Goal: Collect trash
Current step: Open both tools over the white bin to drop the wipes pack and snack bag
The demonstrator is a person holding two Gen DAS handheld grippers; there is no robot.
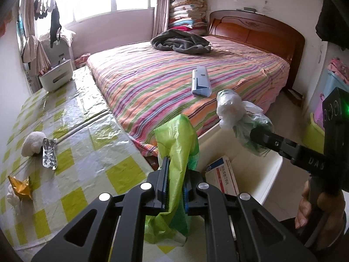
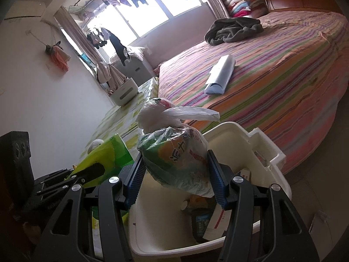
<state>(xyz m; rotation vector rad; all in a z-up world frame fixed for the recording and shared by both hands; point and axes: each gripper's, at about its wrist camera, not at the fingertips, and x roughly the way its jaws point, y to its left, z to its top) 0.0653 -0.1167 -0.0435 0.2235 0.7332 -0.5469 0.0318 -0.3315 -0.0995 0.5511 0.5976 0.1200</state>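
Green plastic bag [image 1: 174,152]: pinched flat in the closed left gripper [image 1: 175,187], above the table edge. Knotted clear bag of packaging [image 2: 174,159]: clamped between the right gripper [image 2: 175,174] pads, held over the cream bin [image 2: 268,152]. Bin contents: a carton [image 1: 224,174]. Checked tablecloth [image 1: 87,152]: foil blister [image 1: 49,155], gold wrapper [image 1: 20,184].

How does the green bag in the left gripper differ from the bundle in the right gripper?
The green bag is thin, flat and limp; the knotted bundle is stuffed and bulky. The left gripper pinches nearly shut on the green bag; the right gripper clamps the knotted bundle with jaws wide apart. Both are plastic, held near the white bin.
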